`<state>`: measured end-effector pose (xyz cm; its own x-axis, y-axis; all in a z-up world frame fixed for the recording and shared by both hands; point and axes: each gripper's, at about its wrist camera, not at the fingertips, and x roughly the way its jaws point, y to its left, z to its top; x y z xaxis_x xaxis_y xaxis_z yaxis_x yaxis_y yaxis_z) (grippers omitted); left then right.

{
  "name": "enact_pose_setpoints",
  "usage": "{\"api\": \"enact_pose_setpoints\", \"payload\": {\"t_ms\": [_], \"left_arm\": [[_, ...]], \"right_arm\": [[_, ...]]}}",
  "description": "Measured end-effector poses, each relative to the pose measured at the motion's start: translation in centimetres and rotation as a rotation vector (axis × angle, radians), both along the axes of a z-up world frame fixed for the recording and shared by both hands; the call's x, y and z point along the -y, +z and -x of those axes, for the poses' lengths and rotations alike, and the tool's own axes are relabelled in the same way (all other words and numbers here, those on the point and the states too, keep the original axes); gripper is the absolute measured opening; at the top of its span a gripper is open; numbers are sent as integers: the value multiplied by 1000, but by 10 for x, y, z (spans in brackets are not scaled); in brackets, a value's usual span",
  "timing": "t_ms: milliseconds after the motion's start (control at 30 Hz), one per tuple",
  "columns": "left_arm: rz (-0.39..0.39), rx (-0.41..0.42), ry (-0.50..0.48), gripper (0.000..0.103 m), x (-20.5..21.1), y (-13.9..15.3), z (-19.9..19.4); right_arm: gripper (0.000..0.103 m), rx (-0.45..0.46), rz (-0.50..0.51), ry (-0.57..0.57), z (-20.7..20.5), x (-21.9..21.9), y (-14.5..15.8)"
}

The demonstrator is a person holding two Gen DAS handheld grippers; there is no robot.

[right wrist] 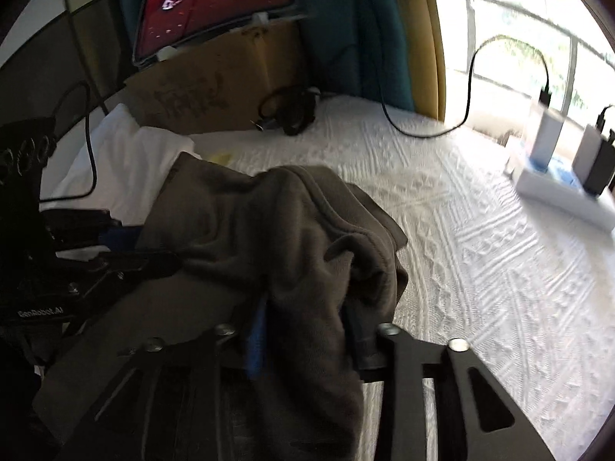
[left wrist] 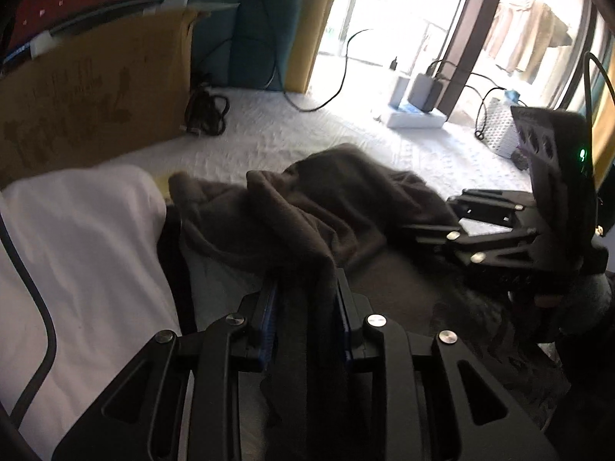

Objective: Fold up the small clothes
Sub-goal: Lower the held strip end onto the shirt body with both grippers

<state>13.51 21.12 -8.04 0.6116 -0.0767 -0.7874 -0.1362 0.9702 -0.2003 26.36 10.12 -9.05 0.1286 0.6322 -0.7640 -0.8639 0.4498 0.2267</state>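
Garment: dark grey-brown fleece garment [left wrist: 326, 199] bunched on white quilted bedspread [right wrist: 480, 238], long axis 9-to-3 between grippers;
Left gripper [left wrist: 307, 288]: jaws clamped on garment edge, cloth at 12 o'clock;
Right gripper [right wrist: 307, 307]: jaws slightly apart, cloth draped between, grip uncertain; equally near.

The one legible text is "GenRobot.AI", in small pale letters on the black body of the left gripper [right wrist: 50, 265], at about nine o'clock in the right wrist view. The cardboard box [right wrist: 215, 88], near twelve o'clock in that view, carries a dark printed mark too blurred to read; the same print on the box at ten o'clock in the left wrist view is equally unreadable. The red tablet screen [right wrist: 215, 7] standing on the box shows a white emblem and faint lines of text, none legible.
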Motion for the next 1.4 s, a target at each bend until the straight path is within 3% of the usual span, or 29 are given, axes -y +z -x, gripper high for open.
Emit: {"api": "enact_pose_setpoints", "payload": {"t_ms": [267,500,600,767,1033,1133,1267,1400], "left_arm": [[-20,-13,22,29,4,5,3],[-95,9,74,26,-13,17,13],[-106,-3,78,26,-20,18,10],[-131,13,61,26,-20,26,5],[-94,31,52,26,-22,26,-6],[-86,10,46,26,-22,18,-12],[-85,13,51,26,-25,17,-13],[-79,37,72,26,-29,26,-8]], "right_arm": [[47,-279,-143,-68,-44,26,-9],[48,-329,-173,-170,-63,37,-2],[48,-426,-186,-202,-71,45,-7],[82,-555,-234,-196,-70,54,-8],[88,-596,-185,-218,-60,65,-11],[89,-620,-213,-220,-66,64,-14],[89,-616,-249,-210,-83,46,-11],[89,-550,-266,-207,-97,29,-2]]}}
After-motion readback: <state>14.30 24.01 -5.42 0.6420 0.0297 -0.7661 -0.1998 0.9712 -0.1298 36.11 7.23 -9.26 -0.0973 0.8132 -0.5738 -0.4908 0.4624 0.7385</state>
